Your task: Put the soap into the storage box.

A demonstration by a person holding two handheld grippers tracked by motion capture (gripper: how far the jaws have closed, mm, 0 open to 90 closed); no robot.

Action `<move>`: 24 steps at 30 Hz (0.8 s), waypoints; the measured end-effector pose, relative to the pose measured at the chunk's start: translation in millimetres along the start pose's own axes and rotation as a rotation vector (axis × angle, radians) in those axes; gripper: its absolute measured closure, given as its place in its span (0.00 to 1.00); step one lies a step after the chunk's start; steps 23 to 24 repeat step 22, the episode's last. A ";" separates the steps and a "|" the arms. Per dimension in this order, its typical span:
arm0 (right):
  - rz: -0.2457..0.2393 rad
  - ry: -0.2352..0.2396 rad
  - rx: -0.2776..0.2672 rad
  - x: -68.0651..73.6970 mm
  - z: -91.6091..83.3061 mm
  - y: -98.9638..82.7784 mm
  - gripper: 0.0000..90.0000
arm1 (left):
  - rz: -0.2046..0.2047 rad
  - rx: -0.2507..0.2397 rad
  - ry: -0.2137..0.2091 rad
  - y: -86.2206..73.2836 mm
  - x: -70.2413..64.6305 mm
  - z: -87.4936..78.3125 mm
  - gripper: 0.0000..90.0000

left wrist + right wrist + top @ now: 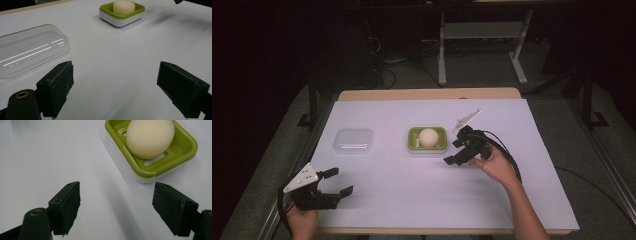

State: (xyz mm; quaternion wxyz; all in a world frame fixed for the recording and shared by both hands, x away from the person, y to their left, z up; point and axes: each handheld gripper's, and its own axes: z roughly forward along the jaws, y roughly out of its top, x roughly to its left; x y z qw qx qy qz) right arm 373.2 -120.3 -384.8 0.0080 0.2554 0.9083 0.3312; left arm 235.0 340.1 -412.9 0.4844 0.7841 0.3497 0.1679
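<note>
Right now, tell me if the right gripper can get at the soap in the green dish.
Probably yes: the right gripper is open beside the dish, and nothing lies between it and the uncovered soap.

White table [412, 200] bears clear lid [353, 140] and green soap dish [427, 146].

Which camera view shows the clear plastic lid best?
The left gripper view: the clear plastic lid lies close and large, with its raised rim and light reflections plain, though cut at the left edge. The high view shows the whole lid, small, left of the soap dish.
</note>
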 end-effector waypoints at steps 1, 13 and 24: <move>0.005 0.000 0.001 1.3 -0.5 -2.0 0.24 | -0.001 0.002 -0.001 0.0 -0.1 0.1 0.15; 0.009 0.008 -0.012 18.8 -9.4 -27.5 0.25 | 0.002 0.002 -0.004 -0.2 -0.1 1.4 0.15; 0.007 -0.026 -0.046 41.9 -15.0 -67.5 0.26 | -0.006 0.000 -0.004 -0.7 -0.3 1.5 0.15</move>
